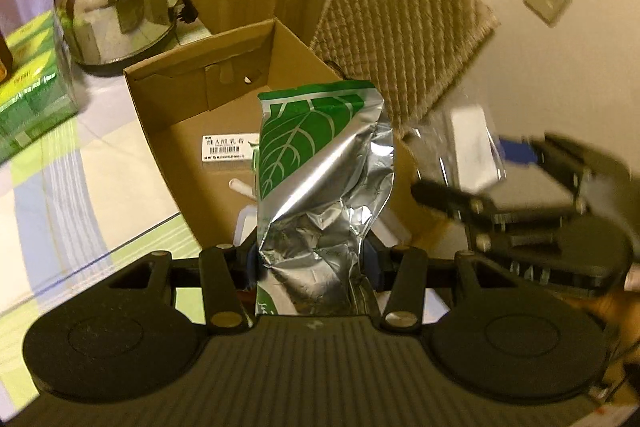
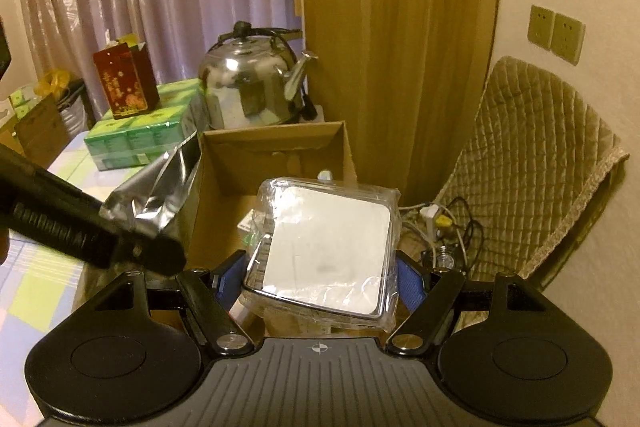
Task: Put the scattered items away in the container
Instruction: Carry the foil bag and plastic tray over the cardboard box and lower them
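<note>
My left gripper [image 1: 312,261] is shut on a green and silver foil pouch [image 1: 320,179] with a leaf print, held upright over the near end of the open cardboard box [image 1: 160,87]. A small white carton [image 1: 228,151] with a barcode and a white tube [image 1: 240,187] lie on the box floor. My right gripper [image 2: 320,279] is shut on a flat white square pack in clear wrap [image 2: 328,251], its blue pads [image 2: 408,283] pressing both sides, above the box [image 2: 276,143]. In the right wrist view the foil pouch [image 2: 160,187] hangs just left of the box.
A steel kettle [image 1: 116,11] stands behind the box, with green shrink-wrapped packs [image 2: 140,135] and a red carton [image 2: 124,83] to its left. A quilted chair [image 2: 532,155] and a tangle of cables [image 2: 440,227] lie to the right, off the table.
</note>
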The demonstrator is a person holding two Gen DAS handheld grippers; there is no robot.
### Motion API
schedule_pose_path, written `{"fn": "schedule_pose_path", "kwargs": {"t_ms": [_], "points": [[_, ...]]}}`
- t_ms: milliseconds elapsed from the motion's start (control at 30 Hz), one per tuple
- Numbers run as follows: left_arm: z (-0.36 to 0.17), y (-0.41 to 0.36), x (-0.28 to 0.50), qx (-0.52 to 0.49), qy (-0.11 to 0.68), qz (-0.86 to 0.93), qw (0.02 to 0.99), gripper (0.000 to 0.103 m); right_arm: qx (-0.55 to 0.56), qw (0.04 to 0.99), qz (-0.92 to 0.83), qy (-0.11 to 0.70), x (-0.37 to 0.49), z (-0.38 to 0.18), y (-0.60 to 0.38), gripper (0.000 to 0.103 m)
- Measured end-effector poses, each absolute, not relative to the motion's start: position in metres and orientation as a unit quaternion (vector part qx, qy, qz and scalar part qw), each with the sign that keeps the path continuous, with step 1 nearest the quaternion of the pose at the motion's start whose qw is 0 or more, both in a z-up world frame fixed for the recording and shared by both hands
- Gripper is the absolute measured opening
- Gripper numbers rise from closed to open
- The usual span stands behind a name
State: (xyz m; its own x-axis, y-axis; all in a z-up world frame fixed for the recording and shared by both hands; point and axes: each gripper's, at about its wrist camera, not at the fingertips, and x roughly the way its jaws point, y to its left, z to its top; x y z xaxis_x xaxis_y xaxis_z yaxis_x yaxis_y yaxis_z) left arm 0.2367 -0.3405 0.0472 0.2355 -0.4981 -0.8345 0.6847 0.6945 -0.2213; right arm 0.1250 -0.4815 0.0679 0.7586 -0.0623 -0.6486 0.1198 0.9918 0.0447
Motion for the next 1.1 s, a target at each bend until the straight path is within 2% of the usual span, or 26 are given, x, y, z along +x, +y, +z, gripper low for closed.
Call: {"fn": "schedule_pose_path", "kwargs": {"t_ms": [367,1100], "points": [[0.02,-0.357,0.273,0.027,0.522,-0.336,0.784,0.044,0.045,0.931,-0.032,0.36,0.144,0.043,-0.484,0.073],[-0.026,-0.355,0.306,0.025,0.548,-0.289,0.784,0.048,0.019,0.925,-0.009,0.379,0.17,0.012,-0.473,0.073]]}}
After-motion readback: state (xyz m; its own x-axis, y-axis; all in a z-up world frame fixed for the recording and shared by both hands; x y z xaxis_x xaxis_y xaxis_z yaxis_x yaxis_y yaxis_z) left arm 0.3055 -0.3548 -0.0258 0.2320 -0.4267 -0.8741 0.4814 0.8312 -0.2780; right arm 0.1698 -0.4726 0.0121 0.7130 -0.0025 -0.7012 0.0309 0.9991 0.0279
